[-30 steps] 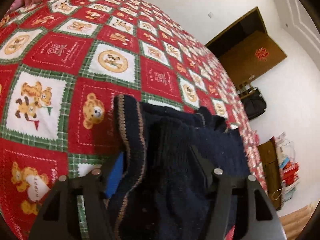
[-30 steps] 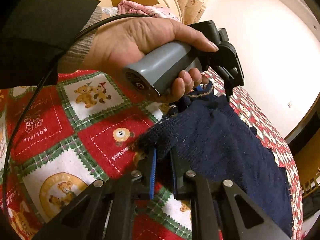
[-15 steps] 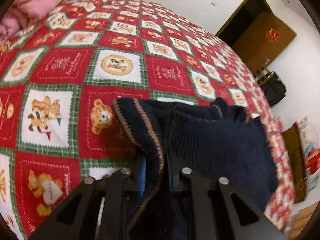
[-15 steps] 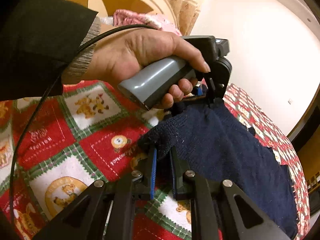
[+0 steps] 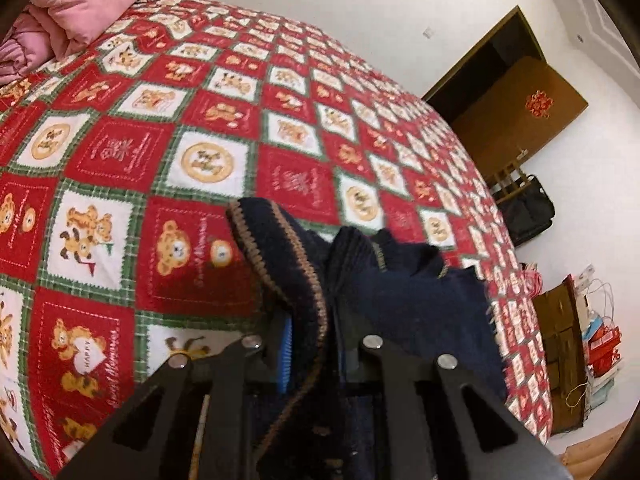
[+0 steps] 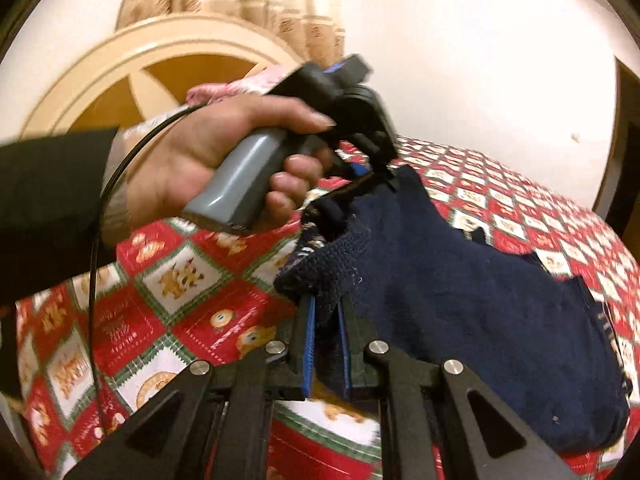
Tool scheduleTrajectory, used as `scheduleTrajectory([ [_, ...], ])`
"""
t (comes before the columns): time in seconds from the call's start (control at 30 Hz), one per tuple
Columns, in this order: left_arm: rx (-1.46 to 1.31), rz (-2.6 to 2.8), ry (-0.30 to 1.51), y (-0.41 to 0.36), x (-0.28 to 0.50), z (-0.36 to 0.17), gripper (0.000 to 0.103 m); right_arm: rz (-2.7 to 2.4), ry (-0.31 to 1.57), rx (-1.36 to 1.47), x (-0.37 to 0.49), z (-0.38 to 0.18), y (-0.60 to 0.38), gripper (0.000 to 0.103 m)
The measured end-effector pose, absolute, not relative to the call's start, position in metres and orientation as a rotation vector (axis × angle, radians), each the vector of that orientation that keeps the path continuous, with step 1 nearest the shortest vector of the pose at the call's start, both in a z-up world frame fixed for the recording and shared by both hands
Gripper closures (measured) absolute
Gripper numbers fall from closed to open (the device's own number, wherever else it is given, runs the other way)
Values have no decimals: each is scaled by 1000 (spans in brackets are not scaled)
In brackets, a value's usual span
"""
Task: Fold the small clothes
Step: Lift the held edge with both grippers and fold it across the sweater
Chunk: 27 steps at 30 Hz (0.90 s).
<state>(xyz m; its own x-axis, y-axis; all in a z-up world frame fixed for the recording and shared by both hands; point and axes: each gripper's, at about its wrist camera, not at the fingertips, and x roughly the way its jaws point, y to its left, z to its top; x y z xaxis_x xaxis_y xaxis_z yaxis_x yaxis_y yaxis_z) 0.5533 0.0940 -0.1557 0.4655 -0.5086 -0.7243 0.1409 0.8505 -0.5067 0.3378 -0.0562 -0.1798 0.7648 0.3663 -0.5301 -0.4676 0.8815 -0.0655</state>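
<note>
Spreading below both sets of fingers, red bear-print quilt (image 5: 168, 168) is carrying the navy knit garment (image 6: 460, 288). Left gripper (image 5: 310, 344) and right gripper (image 6: 326, 344) are each clenching an edge; keeping lift level should avoid bunching.

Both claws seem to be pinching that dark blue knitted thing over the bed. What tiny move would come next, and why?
Probably carry the pinched edge across to fold it: the left claw and right claw each clamp the navy sweater, whose far part lies on the quilt.

Teddy-bear quilt (image 5: 200, 152); pink pillow (image 5: 84, 4); brown door (image 5: 516, 120); black bag (image 5: 528, 212).
</note>
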Motion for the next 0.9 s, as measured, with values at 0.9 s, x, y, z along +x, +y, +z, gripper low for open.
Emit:
scheduleTrajectory([
  [0.9,-341,-564,946,-102,566,-100,86,211,542,158,340,-148,-272,95],
])
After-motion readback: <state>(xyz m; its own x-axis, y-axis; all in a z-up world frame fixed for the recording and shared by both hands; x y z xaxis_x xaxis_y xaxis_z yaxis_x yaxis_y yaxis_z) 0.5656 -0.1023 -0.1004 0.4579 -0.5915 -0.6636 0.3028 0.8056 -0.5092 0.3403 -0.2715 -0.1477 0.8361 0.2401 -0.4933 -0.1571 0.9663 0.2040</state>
